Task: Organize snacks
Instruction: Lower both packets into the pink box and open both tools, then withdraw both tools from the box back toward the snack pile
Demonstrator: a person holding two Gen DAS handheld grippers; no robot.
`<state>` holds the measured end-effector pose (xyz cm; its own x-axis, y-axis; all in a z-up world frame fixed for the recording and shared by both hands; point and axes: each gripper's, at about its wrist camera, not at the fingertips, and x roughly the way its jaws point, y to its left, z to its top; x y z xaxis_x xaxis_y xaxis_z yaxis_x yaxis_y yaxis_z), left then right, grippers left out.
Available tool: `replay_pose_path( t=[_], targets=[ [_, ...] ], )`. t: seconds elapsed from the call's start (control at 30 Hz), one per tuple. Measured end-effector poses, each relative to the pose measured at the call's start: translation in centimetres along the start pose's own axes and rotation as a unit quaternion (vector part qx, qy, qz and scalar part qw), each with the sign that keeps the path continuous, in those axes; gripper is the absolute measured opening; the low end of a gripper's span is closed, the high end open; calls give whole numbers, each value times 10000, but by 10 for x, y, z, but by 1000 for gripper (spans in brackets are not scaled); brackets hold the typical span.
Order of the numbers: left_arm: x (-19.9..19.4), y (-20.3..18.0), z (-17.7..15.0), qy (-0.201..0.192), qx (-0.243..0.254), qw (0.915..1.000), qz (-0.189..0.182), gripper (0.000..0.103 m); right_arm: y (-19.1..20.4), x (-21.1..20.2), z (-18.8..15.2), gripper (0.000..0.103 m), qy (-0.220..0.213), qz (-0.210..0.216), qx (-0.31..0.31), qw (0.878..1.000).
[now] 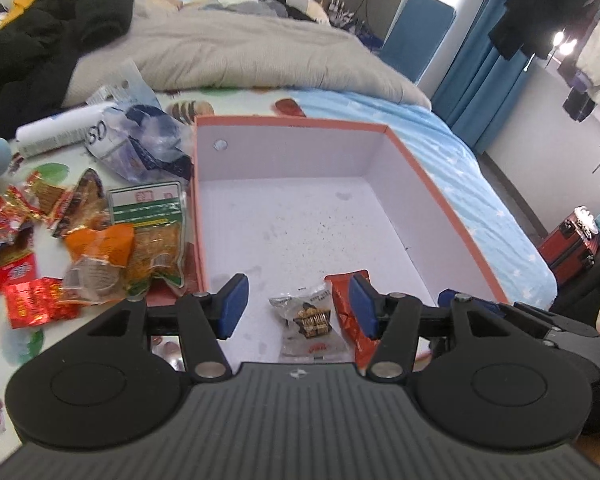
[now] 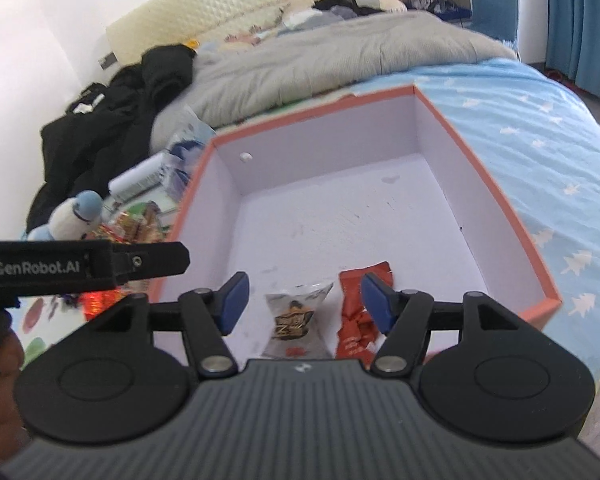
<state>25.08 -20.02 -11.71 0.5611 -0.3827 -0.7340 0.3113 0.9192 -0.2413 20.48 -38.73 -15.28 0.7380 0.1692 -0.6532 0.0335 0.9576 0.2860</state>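
An orange-rimmed white box [image 1: 432,184] [image 2: 496,184] lies open on the bed. Inside, near its front wall, lie a clear snack packet with a dark print [image 1: 310,322] [image 2: 296,320] and a red snack packet [image 1: 350,312] [image 2: 356,320]. My left gripper [image 1: 298,306] is open and empty, hovering over these two packets. My right gripper [image 2: 304,302] is open and empty above the same packets. A pile of loose snacks [image 1: 96,236] lies left of the box: red, orange, green-labelled packets. Part of the left gripper's body shows in the right wrist view [image 2: 84,266].
A crumpled blue-white bag [image 1: 148,148] and a white tube [image 1: 56,130] lie behind the snack pile. A plush toy [image 2: 78,212] sits at the left. A grey duvet [image 1: 240,52] and black clothes [image 1: 40,52] cover the bed behind. A red case [image 1: 572,240] stands on the floor at right.
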Motion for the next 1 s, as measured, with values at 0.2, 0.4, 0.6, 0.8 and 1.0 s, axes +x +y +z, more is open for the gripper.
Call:
replay_pose_path(
  t=[0.2, 0.4, 0.6, 0.8, 1.0],
  targets=[
    [-50, 10, -24, -239, -3, 9997, -34, 62, 25, -41, -14, 65, -342, 60, -87, 9994],
    [-94, 21, -50, -463, -28, 9989, -30, 62, 49, -75, -33, 65, -552, 85, -168, 9983],
    [-135, 36, -78, -758, -192, 9969, 53, 62, 73, -101, -50, 65, -597, 271, -180, 9977],
    [-167, 59, -104, -947, -416, 9944, 236, 62, 98, -114, -63, 65, -640, 398, -534, 9957],
    [-193, 84, -128, -1048, -659, 9910, 505, 62, 120, -120, -80, 65, -653, 578, -703, 9937]
  ],
)
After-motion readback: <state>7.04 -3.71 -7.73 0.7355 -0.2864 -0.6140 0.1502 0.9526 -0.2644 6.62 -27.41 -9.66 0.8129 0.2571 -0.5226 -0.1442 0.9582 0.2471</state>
